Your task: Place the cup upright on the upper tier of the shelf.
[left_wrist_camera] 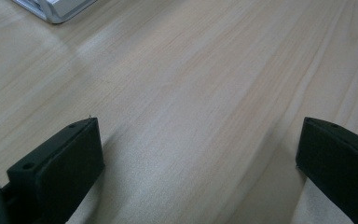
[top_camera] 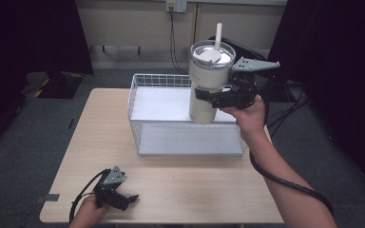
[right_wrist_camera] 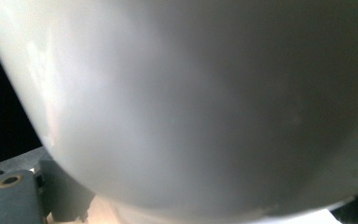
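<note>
A tall white tumbler (top_camera: 204,80) with a clear lid and a white straw hangs upright in the air over the right part of a white wire basket (top_camera: 138,80). My right gripper (top_camera: 208,97) is shut on the tumbler's body from the right side. In the right gripper view the pale wall of the tumbler (right_wrist_camera: 191,102) sits right against the camera. My left gripper (top_camera: 129,199) rests low on the table near the front left corner, open, with bare wood between its jaws (left_wrist_camera: 196,158).
The light wooden table (top_camera: 180,185) has a flat grey-white tray (top_camera: 190,139) lying against the basket's front side. A corner of that tray (left_wrist_camera: 51,9) appears far off in the left gripper view. Dark curtains and cables stand behind the table.
</note>
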`<state>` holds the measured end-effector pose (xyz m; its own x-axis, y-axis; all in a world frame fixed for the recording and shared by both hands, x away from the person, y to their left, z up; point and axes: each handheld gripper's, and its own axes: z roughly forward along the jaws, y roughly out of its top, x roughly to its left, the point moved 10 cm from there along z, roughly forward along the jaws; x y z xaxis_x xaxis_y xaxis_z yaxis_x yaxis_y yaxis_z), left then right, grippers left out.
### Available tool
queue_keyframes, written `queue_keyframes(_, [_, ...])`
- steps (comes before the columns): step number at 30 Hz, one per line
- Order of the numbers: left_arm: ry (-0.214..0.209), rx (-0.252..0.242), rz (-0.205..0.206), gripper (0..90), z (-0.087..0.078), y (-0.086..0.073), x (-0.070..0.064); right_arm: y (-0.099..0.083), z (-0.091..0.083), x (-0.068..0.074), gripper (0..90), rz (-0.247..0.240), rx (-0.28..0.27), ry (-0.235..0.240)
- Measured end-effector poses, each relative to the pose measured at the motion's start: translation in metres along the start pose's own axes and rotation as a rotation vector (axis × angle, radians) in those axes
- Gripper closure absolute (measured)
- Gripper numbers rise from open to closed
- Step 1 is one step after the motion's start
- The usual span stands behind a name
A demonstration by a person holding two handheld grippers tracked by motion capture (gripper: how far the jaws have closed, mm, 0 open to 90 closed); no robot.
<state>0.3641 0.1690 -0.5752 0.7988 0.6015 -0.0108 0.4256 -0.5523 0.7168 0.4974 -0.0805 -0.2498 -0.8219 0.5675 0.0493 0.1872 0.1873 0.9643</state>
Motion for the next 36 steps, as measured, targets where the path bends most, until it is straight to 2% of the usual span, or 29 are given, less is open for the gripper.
queue_keyframes(17, [-0.003, 0.002, 0.000, 0.0, 0.000, 0.000, 0.000, 0.002, 0.017, -0.023, 9.7, 0.023, 0.000, -0.047])
queue_keyframes(22, [-0.002, 0.002, 0.000, 0.0, 0.000, 0.000, 0.000, 0.003, 0.023, -0.028, 9.7, 0.008, 0.003, -0.063])
queue_keyframes(36, [-0.002, 0.002, 0.000, 0.0, 0.000, 0.000, 0.000, -0.005, 0.037, -0.045, 9.7, 0.030, 0.013, -0.096])
